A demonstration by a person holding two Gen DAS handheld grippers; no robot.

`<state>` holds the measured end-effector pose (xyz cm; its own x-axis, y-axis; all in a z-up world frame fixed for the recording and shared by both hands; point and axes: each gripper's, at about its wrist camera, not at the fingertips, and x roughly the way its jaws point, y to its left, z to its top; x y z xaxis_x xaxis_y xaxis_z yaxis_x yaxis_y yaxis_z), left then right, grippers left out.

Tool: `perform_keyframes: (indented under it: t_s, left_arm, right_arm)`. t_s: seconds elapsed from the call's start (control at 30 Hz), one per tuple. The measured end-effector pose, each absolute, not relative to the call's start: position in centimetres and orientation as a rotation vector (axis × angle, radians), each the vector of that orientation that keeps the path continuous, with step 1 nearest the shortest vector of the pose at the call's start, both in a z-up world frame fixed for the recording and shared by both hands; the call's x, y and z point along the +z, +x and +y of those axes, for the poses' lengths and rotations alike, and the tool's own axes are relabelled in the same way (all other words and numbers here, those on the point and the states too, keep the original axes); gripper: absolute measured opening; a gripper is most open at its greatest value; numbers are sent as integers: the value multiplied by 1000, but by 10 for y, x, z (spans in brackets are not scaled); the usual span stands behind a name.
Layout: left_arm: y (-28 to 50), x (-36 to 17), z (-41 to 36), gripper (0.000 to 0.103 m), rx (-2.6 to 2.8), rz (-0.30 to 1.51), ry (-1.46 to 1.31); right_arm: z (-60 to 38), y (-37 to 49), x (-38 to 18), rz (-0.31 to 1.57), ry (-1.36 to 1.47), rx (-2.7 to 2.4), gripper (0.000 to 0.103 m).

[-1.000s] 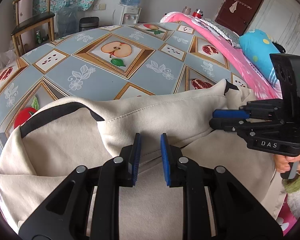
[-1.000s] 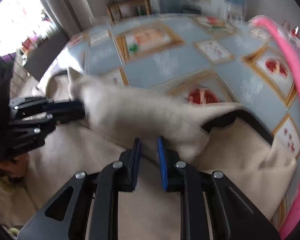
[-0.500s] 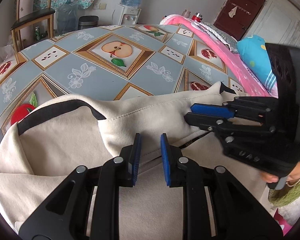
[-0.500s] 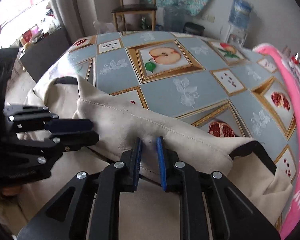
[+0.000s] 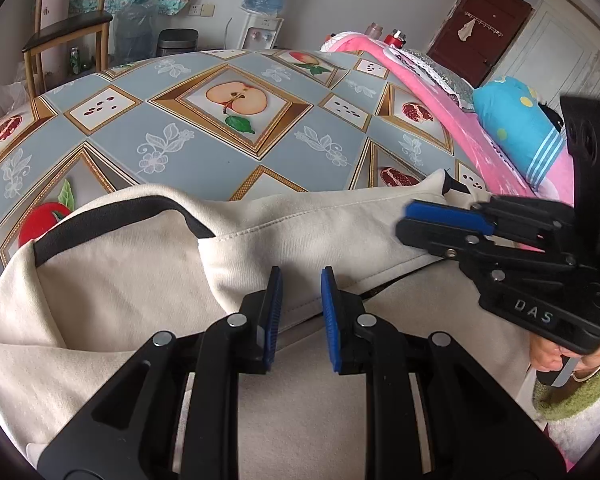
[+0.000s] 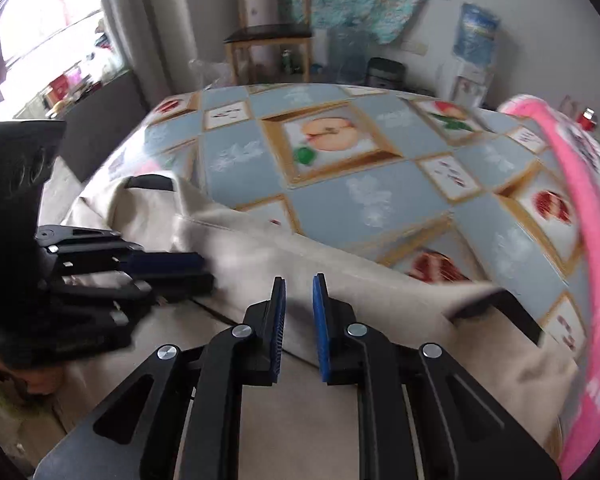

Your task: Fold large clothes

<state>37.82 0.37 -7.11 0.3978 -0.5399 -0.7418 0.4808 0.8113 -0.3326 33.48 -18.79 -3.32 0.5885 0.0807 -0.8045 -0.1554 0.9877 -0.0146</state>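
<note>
Bare tablecloth (image 5: 204, 152) at twelve o'clock; left gripper (image 5: 301, 300) and right gripper (image 6: 299, 304) both pinching the cream garment's (image 5: 140, 288) folded edge, pad contact unclear.

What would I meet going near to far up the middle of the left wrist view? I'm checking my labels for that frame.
left gripper → cream garment, its folded edge between the jaws → fruit-print tablecloth, apple panel → water dispenser by the far wall.

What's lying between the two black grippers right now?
Only the folded edge of the cream garment spans from the left gripper to the right gripper, clearest in the left wrist view.
</note>
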Motion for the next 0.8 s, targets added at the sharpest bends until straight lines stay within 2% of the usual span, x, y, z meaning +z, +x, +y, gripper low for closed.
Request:
perform_keyframes:
  t_s: [0.1,0.23,0.27,0.3,0.33,0.37,0.43,0.5,0.53,0.6,0.67,0.8]
  left_arm:
    - [378,-71,3,19,-645,964,-64]
    - [378,-65,9,21,-616,975,-99]
    - [377,-61,12,29,-607,974,-118]
    - [374,-53,16,38,-588,962,-128]
    - [368,-41,19,40,-573,941,-123]
    - [363,-32,21,42,-561,930,-111]
    - [349,-8,28,47,-492,934,-69]
    - [333,9,36,57,-452,948,-59]
    - [318,20,42,59,-454,944,-64]
    - [292,32,48,74,-473,925,-56]
    - [264,37,52,81,-485,906,-23]
    - [213,23,51,84,-479,941,32]
  right_arm:
    - [-205,334,-46,961,-23,135,14]
    - [-231,315,-19,945,115,90,18]
    - [-239,305,-10,933,143,84,21]
    - [-247,292,-1,921,170,76,32]
    - [-254,276,10,903,194,70,39]
    - [-260,261,17,887,210,70,51]
    - [-265,234,30,868,232,79,60]
    - [-268,204,37,861,256,86,74]
    - [-268,189,37,863,264,86,75]
    - [-262,161,32,876,273,86,80]
    - [-249,136,23,888,273,90,81]
    - [-222,102,5,906,251,89,82]
